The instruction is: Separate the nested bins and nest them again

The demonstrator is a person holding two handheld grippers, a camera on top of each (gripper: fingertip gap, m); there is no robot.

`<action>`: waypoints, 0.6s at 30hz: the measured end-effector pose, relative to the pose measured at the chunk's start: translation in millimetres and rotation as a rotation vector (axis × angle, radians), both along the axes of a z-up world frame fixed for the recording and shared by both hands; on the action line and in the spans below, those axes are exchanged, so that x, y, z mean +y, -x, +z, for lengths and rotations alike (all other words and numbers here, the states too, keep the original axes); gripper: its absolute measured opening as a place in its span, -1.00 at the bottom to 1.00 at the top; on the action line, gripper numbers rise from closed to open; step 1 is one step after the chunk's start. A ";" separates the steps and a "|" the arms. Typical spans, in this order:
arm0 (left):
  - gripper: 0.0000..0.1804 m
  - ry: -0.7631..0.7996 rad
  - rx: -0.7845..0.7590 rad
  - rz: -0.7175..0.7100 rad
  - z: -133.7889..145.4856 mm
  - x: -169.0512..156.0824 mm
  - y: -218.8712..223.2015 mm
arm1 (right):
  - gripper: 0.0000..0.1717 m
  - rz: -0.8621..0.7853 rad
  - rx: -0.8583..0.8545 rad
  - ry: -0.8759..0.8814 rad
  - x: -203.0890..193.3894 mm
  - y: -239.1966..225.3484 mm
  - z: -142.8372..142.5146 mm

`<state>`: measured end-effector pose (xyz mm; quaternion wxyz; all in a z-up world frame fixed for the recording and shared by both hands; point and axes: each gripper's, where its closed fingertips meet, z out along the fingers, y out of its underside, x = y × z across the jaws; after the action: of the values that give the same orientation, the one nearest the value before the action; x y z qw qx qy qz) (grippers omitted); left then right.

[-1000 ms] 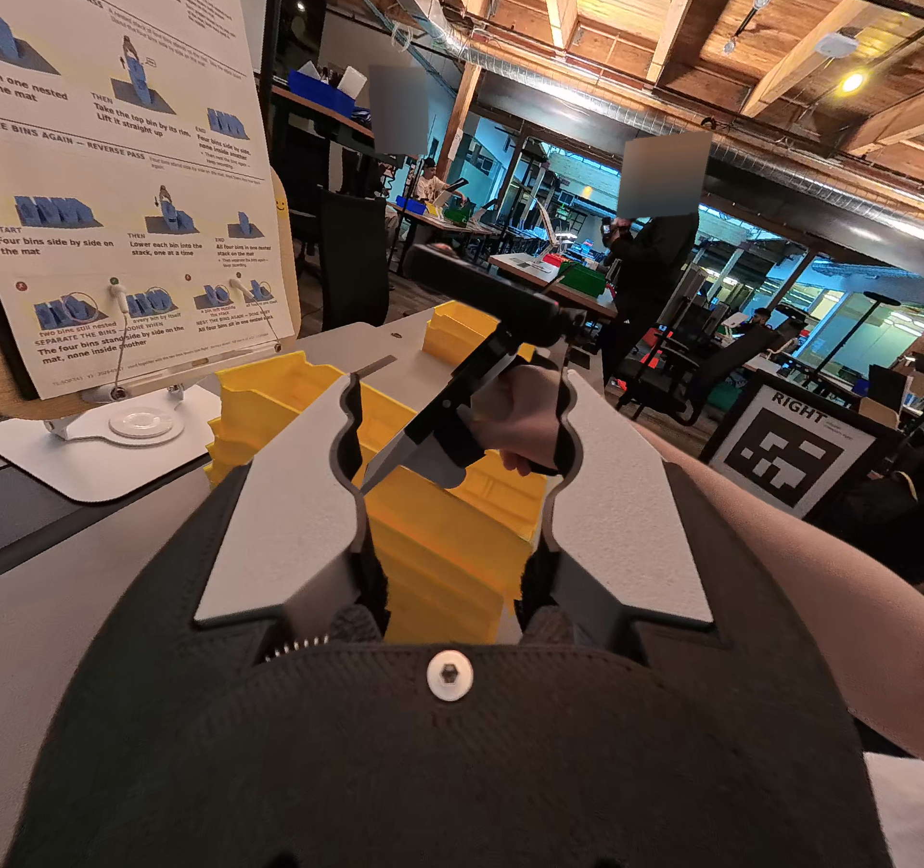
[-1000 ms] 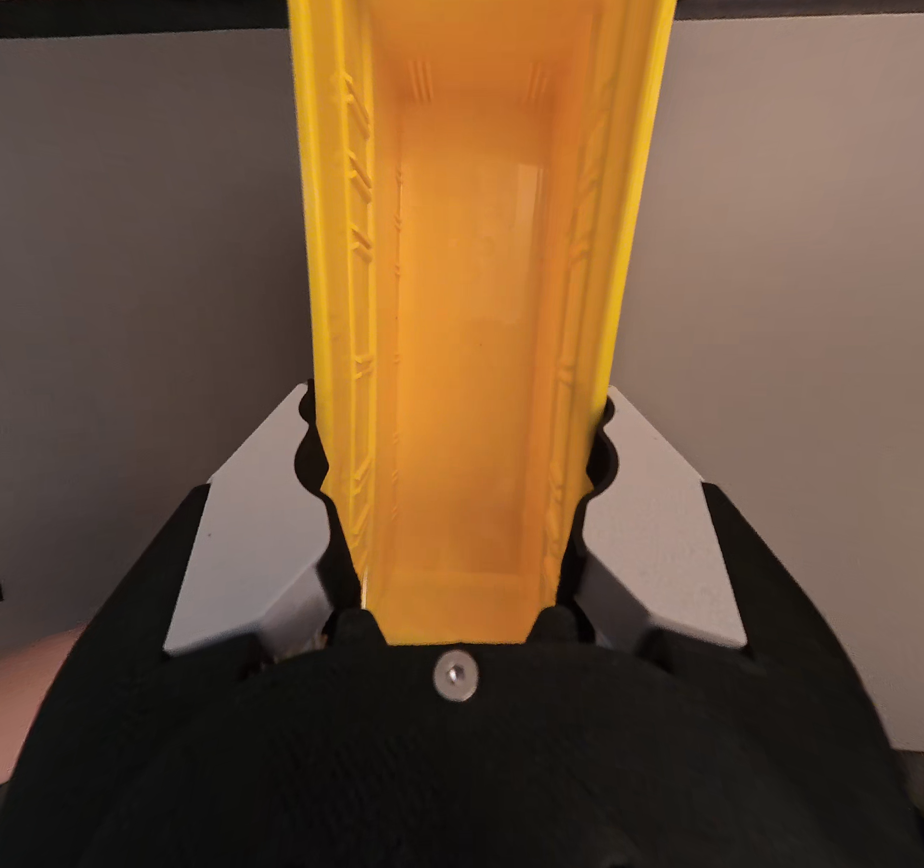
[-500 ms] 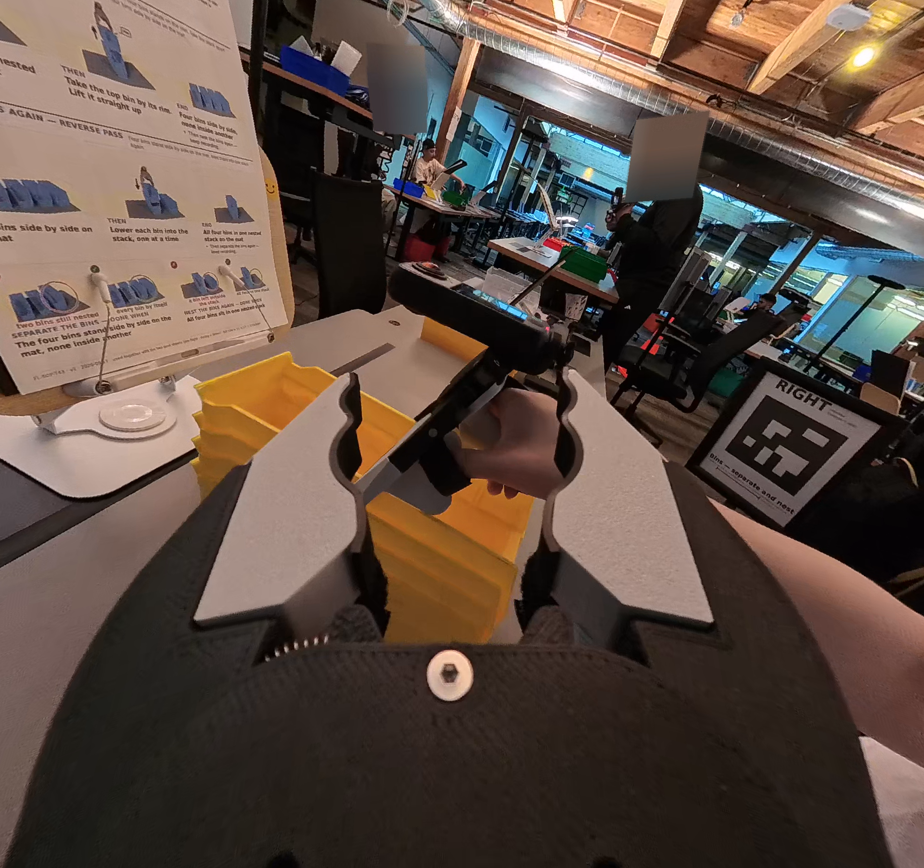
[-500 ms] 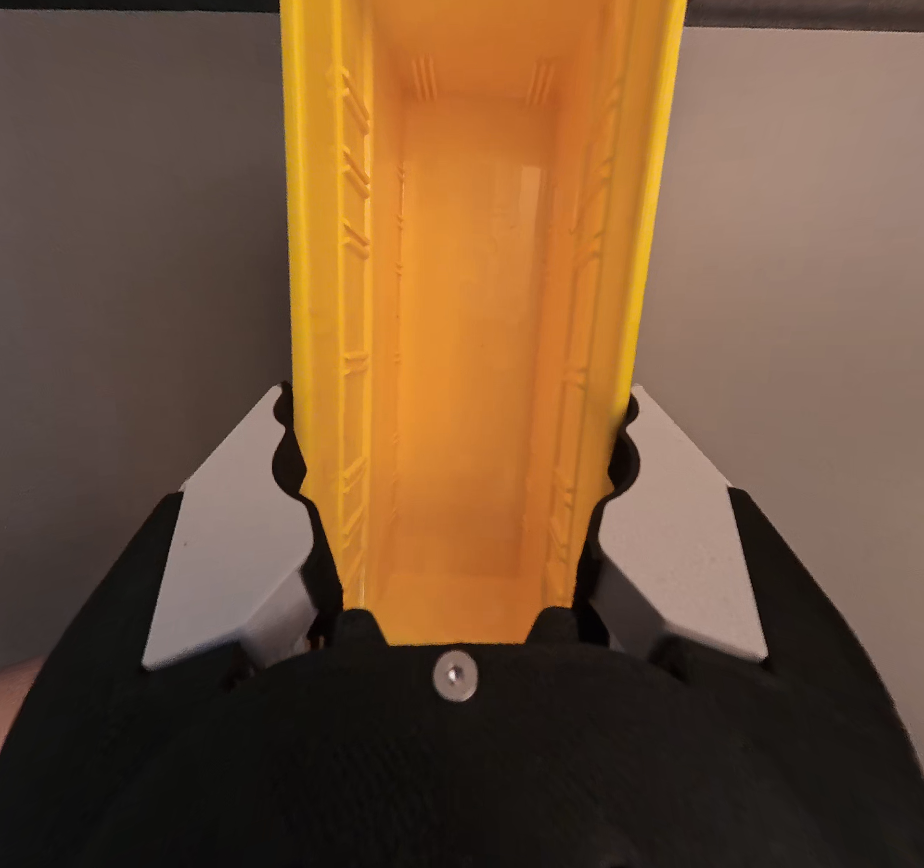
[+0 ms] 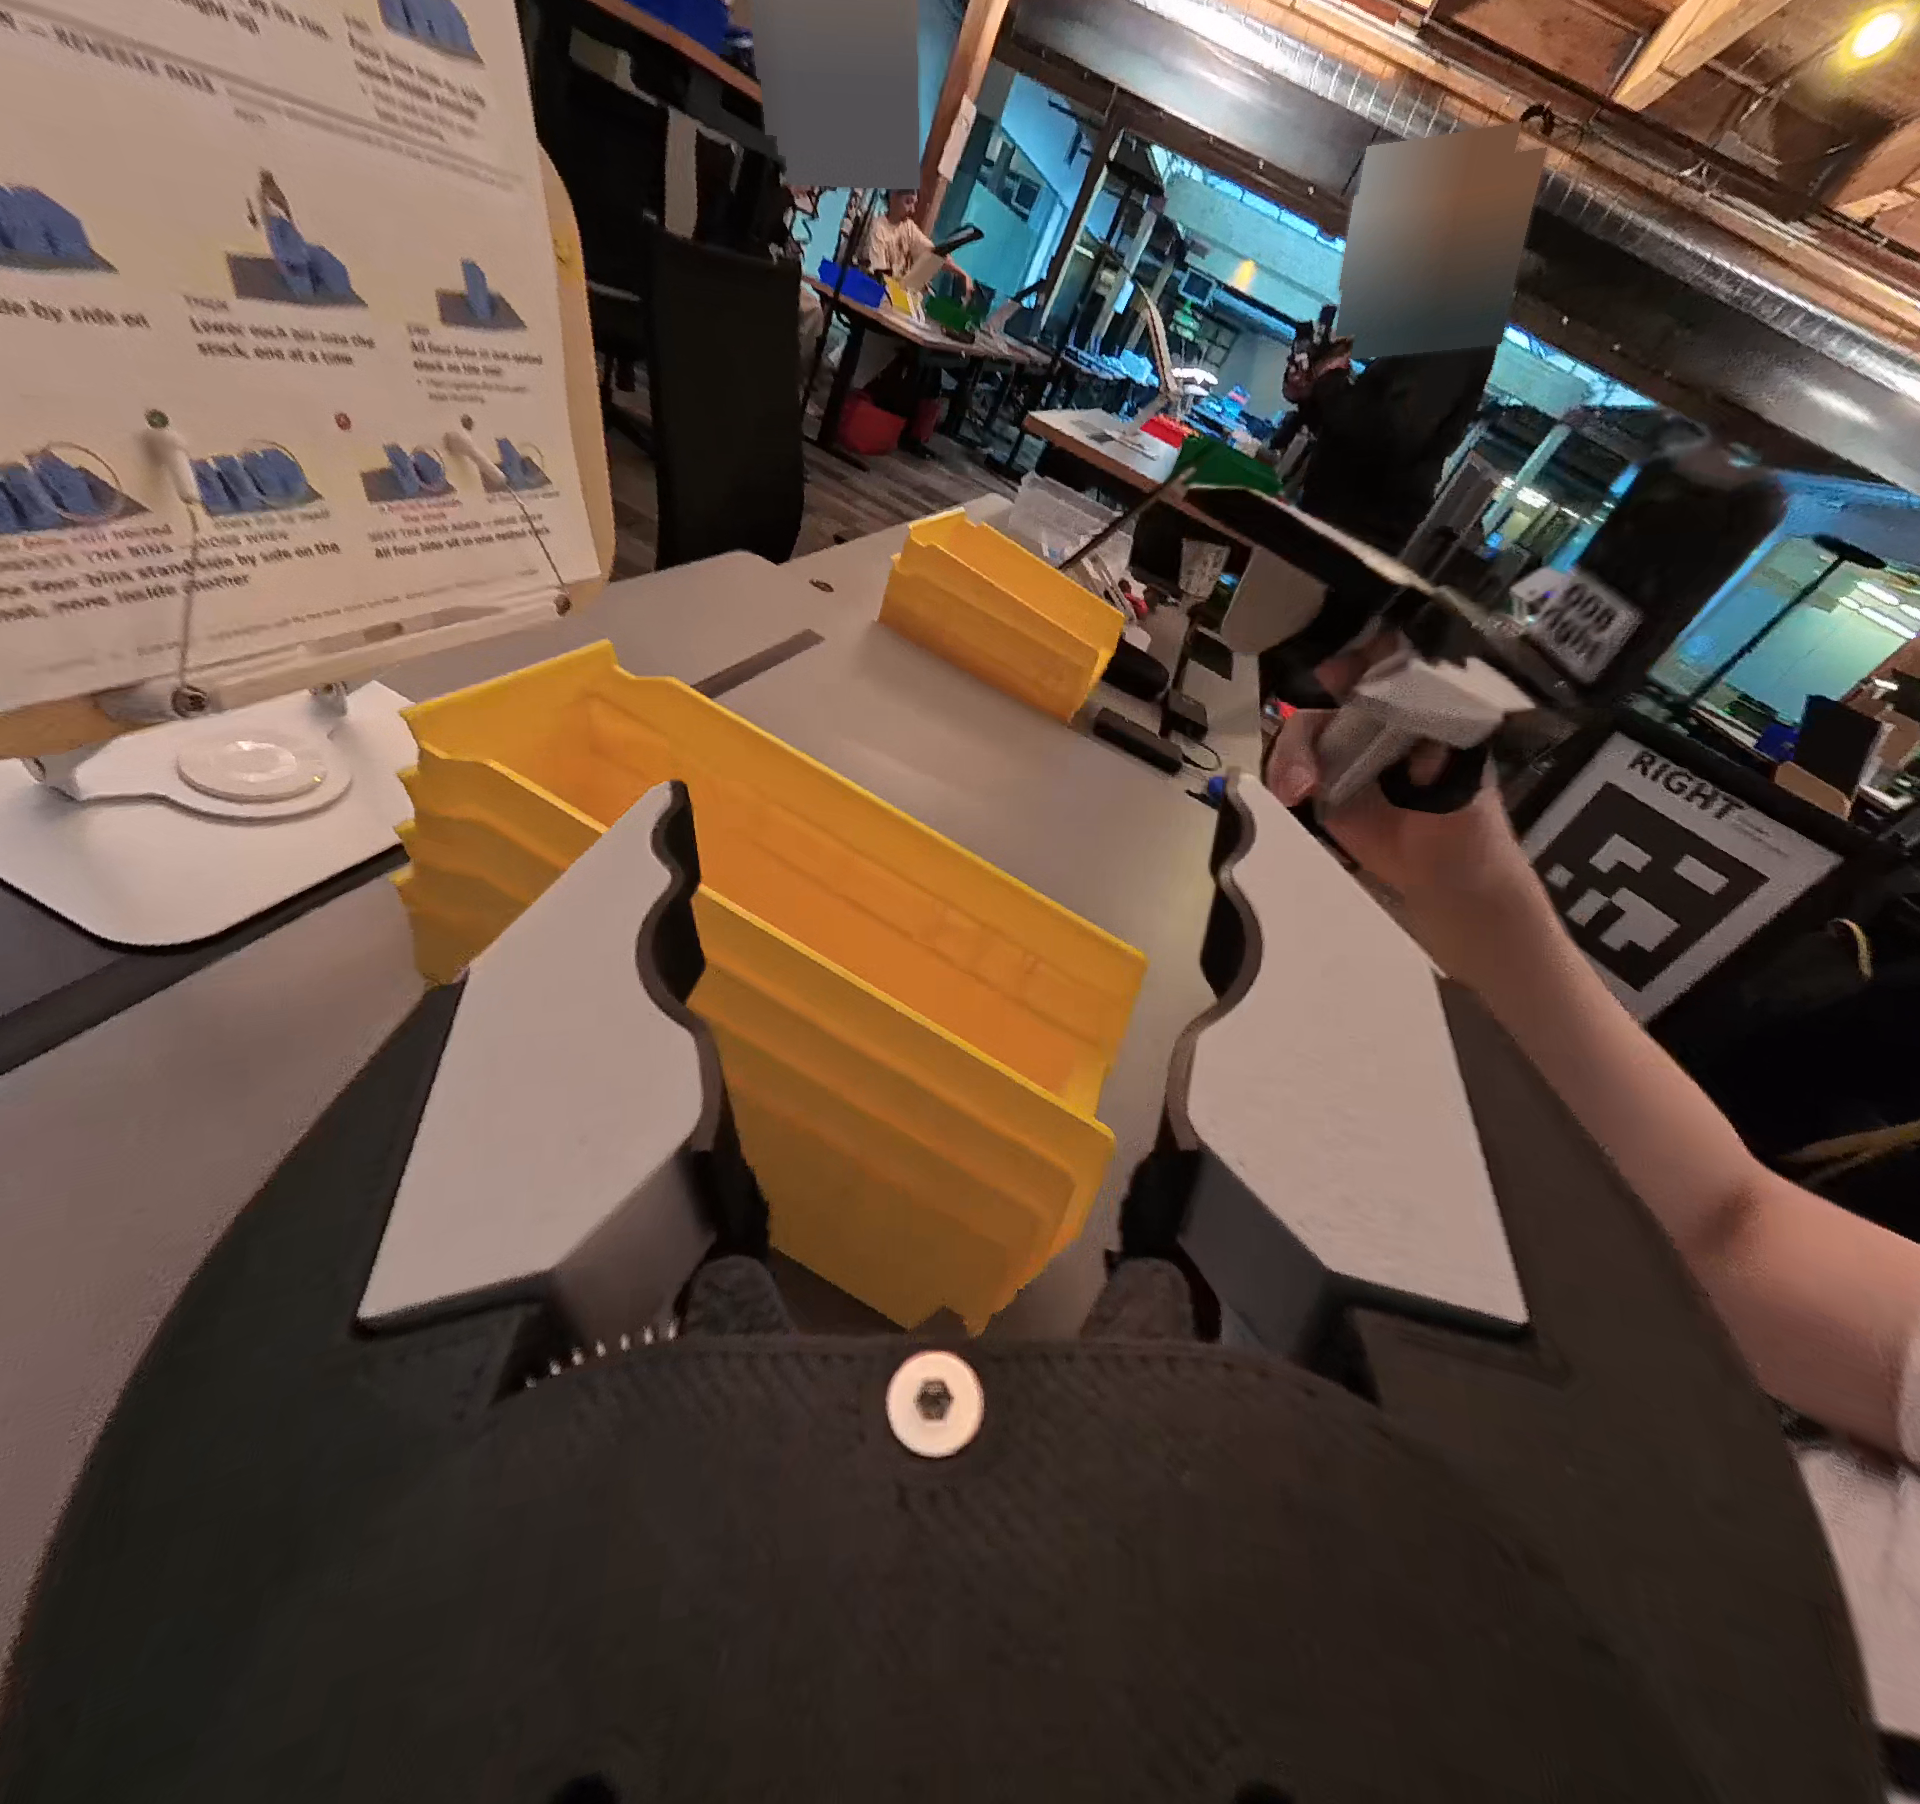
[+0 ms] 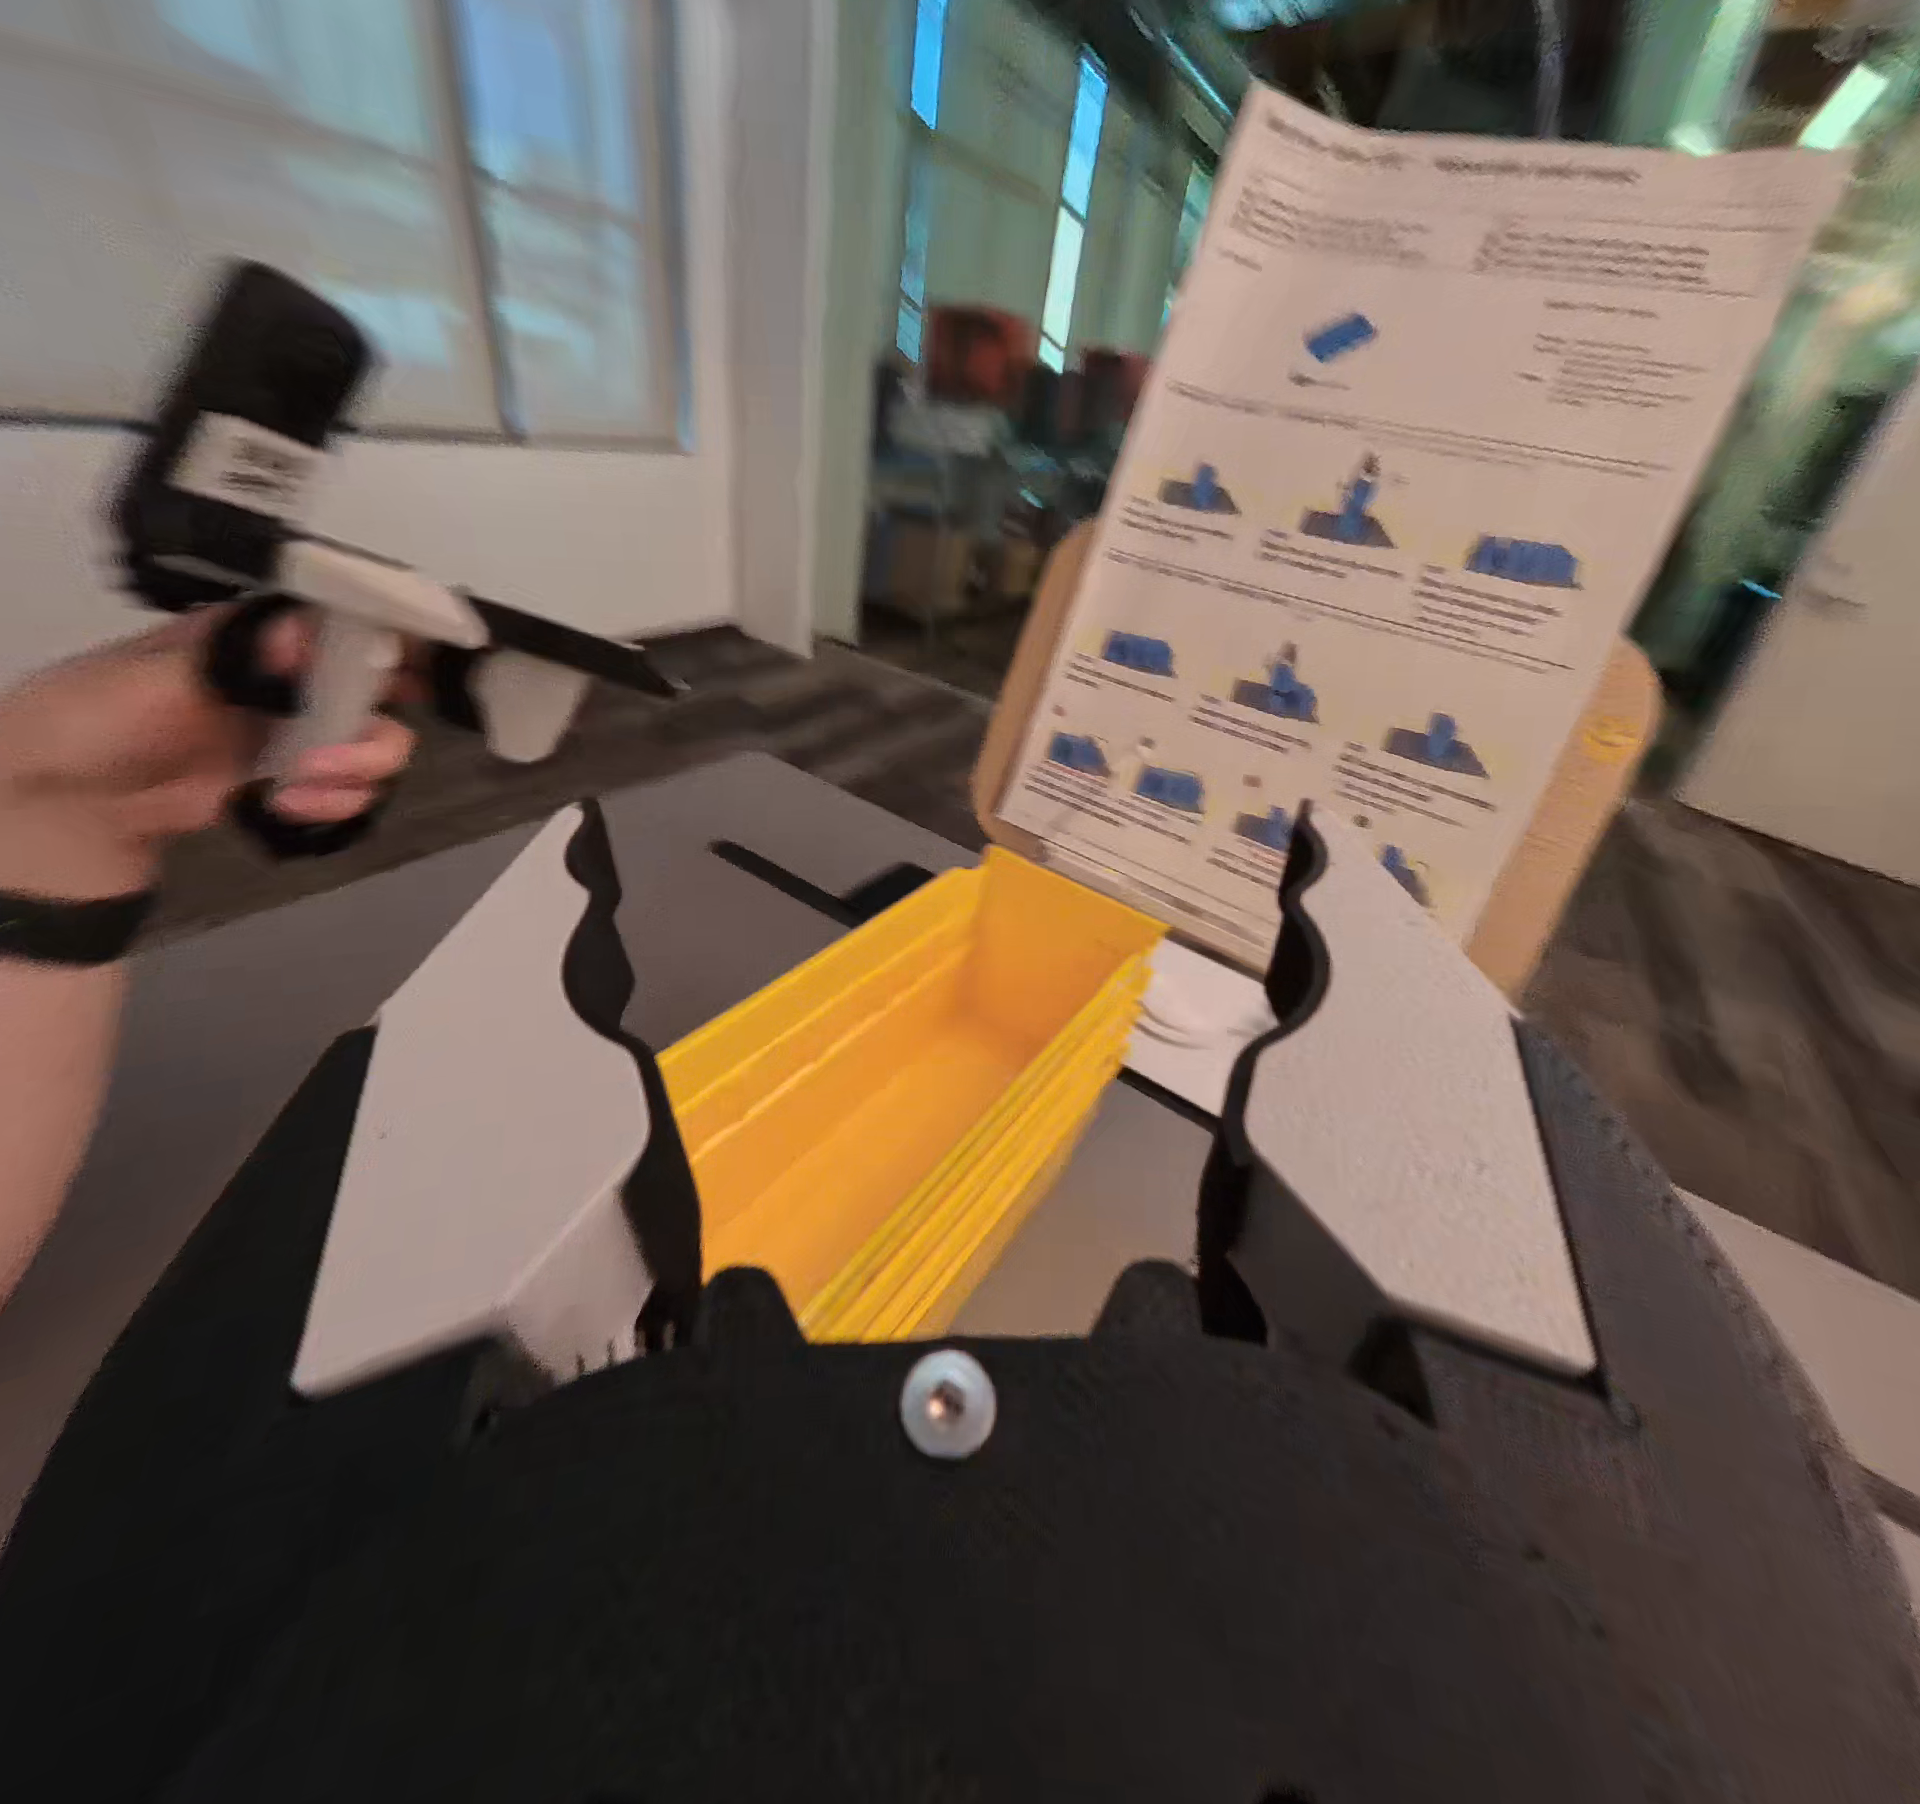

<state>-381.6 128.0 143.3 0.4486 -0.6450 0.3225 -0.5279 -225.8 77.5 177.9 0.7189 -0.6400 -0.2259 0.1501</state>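
A nested stack of yellow bins (image 5: 914, 1006) stands on the grey table (image 5: 935, 746). My left gripper (image 5: 956, 819) is open around the stack's near end. Its left finger (image 5: 582, 975) lies close to the stack's side, and its right finger (image 5: 1320, 1027) stands clear of it. Another yellow bin (image 5: 997, 622) stands alone near the table's far edge. My right gripper (image 6: 945, 840) is open and empty, raised above and behind the stack (image 6: 914, 1079). Its view is blurred. A hand holds the right gripper's handle (image 5: 1403, 726) off to the right in the left wrist view.
An instruction sheet on a stand (image 5: 260, 300) with a white base (image 5: 208, 819) is behind the stack and also shows in the right wrist view (image 6: 1403, 507). A black-and-white marker board (image 5: 1662, 881) stands right of the table. Desks, chairs and people are in the room beyond.
My right gripper opened off the top bin, then pulled back and up, away from the stack. My left gripper, which gripped the stack's end, has opened and backed off a little.
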 end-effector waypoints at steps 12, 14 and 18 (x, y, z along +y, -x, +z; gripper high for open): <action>0.15 -0.026 0.048 -0.038 -13.9 -39.9 -35.1 | 0.31 0.300 0.274 0.235 -4.2 -76.9 -118.7; 0.23 -0.018 0.099 -0.048 -28.8 -47.5 -40.1 | 0.29 0.330 0.167 0.282 6.5 -76.1 -135.0; 0.24 0.065 0.133 0.032 -53.6 -49.4 -44.1 | 0.28 0.255 -0.117 0.318 39.4 -91.0 -160.2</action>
<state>-337.5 78.6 89.7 0.4135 -0.6979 0.3240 -0.4868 -134.8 116.9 17.7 0.5699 -0.7191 -0.3198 0.2362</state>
